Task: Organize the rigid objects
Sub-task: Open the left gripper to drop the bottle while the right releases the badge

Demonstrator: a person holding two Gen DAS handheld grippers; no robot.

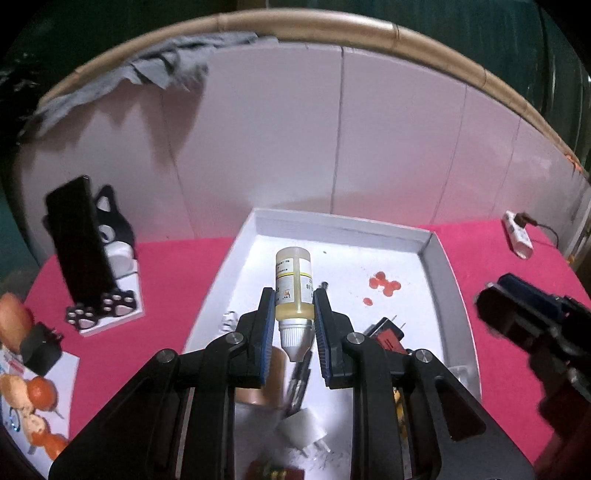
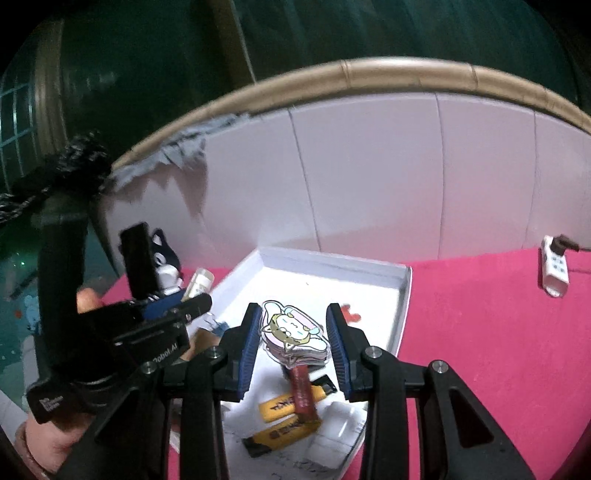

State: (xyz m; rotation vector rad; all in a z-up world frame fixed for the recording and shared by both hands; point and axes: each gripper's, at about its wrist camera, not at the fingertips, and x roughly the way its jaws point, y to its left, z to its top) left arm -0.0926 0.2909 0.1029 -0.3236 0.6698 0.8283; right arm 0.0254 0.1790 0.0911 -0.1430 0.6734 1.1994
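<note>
A white panelled backboard (image 1: 280, 147) curves behind the work surface, its vertical seams visible. A tan rim (image 1: 332, 26) caps its top edge. Grey cloth (image 1: 155, 74) hangs over the rim at upper left, casting jagged shadows. The surface is covered in pink-red fabric (image 1: 498, 251). Beyond, the room is dark (a gridded window (image 2: 14, 125) shows at far left).

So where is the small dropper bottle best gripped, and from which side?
Grip the dropper bottle across its round labelled body, coming from the cap end, as the left gripper does now: the straight sides suit the flat pads, while the tapered white cap would slip.
</note>
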